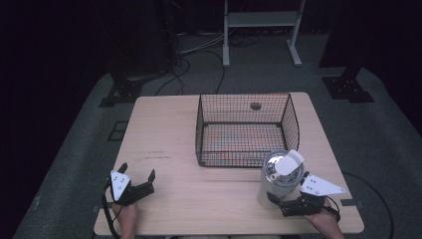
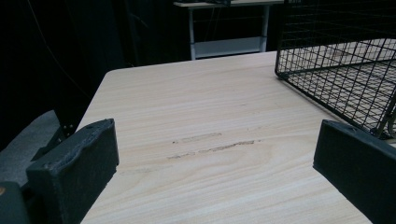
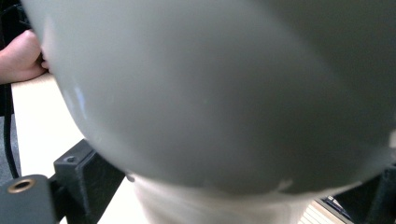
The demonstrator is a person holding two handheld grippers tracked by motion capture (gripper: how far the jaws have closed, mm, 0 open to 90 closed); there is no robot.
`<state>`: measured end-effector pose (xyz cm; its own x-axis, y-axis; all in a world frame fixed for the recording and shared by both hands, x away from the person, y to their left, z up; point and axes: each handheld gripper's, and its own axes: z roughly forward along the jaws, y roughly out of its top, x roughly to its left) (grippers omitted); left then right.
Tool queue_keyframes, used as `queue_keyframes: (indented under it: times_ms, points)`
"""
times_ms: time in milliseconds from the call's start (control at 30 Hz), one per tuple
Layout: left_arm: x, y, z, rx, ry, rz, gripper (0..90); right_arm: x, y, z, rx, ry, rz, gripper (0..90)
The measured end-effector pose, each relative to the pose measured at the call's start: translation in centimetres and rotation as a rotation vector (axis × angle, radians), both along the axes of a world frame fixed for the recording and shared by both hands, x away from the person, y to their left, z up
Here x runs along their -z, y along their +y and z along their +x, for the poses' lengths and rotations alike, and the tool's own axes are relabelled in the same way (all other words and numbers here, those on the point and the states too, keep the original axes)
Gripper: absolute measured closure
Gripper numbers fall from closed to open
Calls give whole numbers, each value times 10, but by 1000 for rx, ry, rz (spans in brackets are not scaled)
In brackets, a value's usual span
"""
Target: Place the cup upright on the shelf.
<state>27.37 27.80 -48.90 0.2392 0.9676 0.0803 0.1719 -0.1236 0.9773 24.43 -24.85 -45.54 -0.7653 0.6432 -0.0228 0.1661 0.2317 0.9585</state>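
1. Gripping a tall pale tumbler near the front right corner of the tabletop, the right claw has its jaws closed around the vessel's lower body — the person's hand sits behind it at the tabletop's near edge.
2. Tumbler stands upright or nearly so, shiny lid w/ a white flip tab on top, just in front of the black wire basket, which is empty and sits mid-tabletop toward the back.
3. Left claw rests idle at front left, jaws spread wide w/ nothing between them; the left gripper view shows only bare wood between its black pads.
4. Risk: the grip is low on a tall, smooth body, so a quick lift could let the tumbler tip or slide in the jaws.
5. Risk: the basket's near wall stands just beyond the tumbler — carried too low, the base could clip the rim and knock the vessel loose.
6. Risk: if the lid isn't sealed, any tilt could spill contents; whether it holds liquid can't be told.
7. Hard to make out: in the right gripper view the tumbler's grey body is a blur, jaw contact mostly hidden, so grip firmness is unclear.
8. Also unclear: whether the tumbler's base touches the tabletop or is just off it.
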Motion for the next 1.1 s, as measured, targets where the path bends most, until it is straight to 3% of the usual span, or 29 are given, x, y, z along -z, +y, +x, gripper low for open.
queue_keyframes:
  times_ms: [300,600,933,1100]
  points:
    - [0,0,0,0,0,0,0,4,-1,-1,0,-38,23,87]
    - [0,1,0,2,0,-1,0,3,-2,0,-3,-28,28,89]
    - [0,0,0,2,0,-1,0,0,-3,3,18,-3,62,89]
    - [0,0,0,3,-1,-1,0,-5,-6,4,25,-12,78,90]
